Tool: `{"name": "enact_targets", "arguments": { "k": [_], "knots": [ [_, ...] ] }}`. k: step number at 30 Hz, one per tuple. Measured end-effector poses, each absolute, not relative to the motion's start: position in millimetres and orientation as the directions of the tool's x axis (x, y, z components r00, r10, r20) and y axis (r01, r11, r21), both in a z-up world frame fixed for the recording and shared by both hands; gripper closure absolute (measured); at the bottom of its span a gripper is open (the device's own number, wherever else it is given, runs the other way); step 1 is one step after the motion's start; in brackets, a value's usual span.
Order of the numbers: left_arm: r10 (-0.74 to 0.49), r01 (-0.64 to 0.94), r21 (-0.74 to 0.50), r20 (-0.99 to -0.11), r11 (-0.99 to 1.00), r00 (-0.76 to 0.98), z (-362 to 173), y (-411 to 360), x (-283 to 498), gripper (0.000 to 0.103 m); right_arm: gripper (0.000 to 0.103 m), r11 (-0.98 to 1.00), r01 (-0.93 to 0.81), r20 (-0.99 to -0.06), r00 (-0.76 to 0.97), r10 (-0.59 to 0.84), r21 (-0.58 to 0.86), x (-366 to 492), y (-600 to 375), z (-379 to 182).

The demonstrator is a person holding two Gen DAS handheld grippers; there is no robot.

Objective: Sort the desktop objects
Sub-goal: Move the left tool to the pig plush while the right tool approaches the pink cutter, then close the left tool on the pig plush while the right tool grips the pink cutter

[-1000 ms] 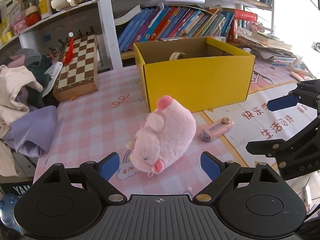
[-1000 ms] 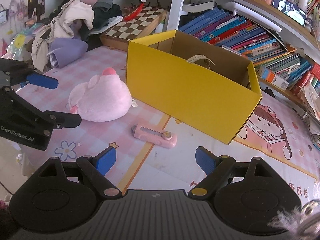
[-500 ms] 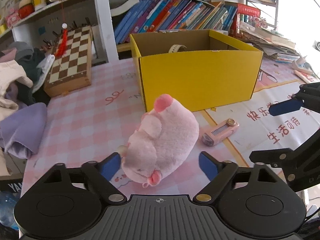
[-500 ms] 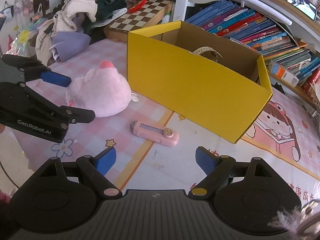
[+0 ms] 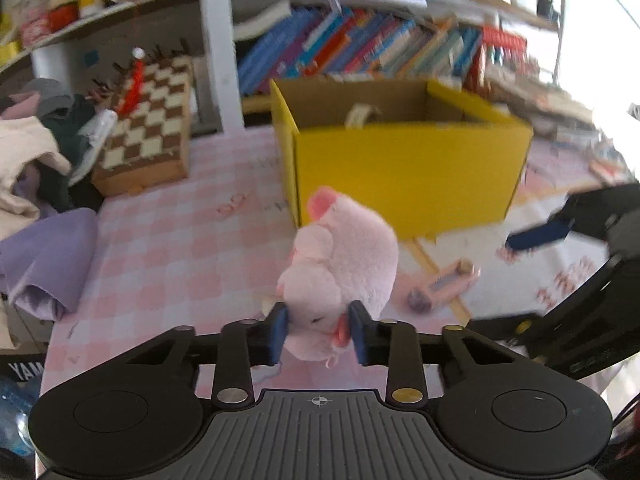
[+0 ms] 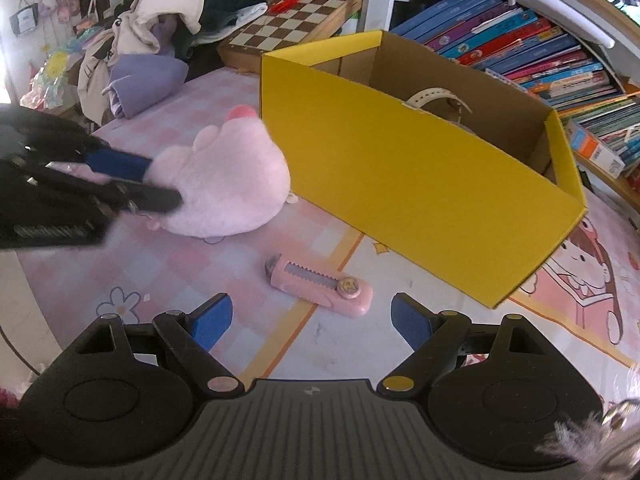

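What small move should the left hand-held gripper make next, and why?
Probably lift: the left hand-held gripper is shut on the pink plush toy, which lies on the table just before the open yellow box.

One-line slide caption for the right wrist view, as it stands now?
Left gripper pinches the pink plush toy beside the yellow box; open right gripper faces the pink utility knife.

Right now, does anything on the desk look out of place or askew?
The clothes pile is heaped messily at the desk's far edge and spills onto the chessboard. The pink utility knife lies loose on the mat. The plush pig, squeezed in the left claw, is expected.
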State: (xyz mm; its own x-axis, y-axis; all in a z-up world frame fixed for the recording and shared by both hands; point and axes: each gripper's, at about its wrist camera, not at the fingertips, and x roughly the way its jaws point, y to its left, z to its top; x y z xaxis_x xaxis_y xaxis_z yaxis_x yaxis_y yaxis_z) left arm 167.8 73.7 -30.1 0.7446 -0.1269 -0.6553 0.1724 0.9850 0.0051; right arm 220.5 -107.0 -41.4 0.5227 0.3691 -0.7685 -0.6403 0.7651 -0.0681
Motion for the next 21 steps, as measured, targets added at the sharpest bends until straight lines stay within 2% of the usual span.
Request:
{"name": "enact_targets", "arguments": {
  "k": [6,11,16,17,18,19,20,21],
  "knots": [
    [-0.132,0.116,-0.068,-0.649,0.991,0.749,-19.1,87.0,159.0,0.078,0.017,0.768,-0.639,-0.800,0.482,0.357,-0.042,235.3,-100.9,-50.6],
    [-0.136,0.144,-0.045,-0.682,0.989,0.719,-22.2,78.9,153.1,0.078,0.017,0.774,-0.633,-0.814,0.457,0.358,-0.015,244.9,-99.7,-56.3],
    [-0.121,0.165,-0.008,-0.719,0.986,0.684,-30.9,70.6,152.1,0.070,0.017,0.770,-0.637,-0.818,0.449,0.358,-0.013,248.5,-97.8,-60.1],
    [-0.117,0.170,-0.001,-0.726,0.986,0.677,-32.6,68.9,151.9,0.067,0.017,0.769,-0.639,-0.818,0.449,0.359,-0.014,248.9,-97.5,-60.7],
    [-0.113,0.172,0.006,-0.730,0.985,0.674,-33.4,67.5,152.2,0.057,0.017,0.769,-0.640,-0.818,0.449,0.359,-0.014,249.5,-97.3,-61.2],
    [-0.106,0.171,0.015,-0.732,0.985,0.673,-33.6,65.9,153.2,0.038,0.017,0.769,-0.640,-0.818,0.449,0.360,-0.013,250.2,-97.2,-61.7],
    [-0.095,0.170,0.029,-0.731,0.985,0.675,-33.8,64.1,153.4,0.027,0.017,0.769,-0.639,-0.818,0.449,0.360,-0.013,251.2,-97.6,-62.2],
    [-0.090,0.174,0.041,-0.729,0.984,0.678,-33.9,62.1,153.6,0.026,0.017,0.770,-0.638,-0.817,0.450,0.360,-0.012,252.6,-97.7,-63.0]
  ]
}}
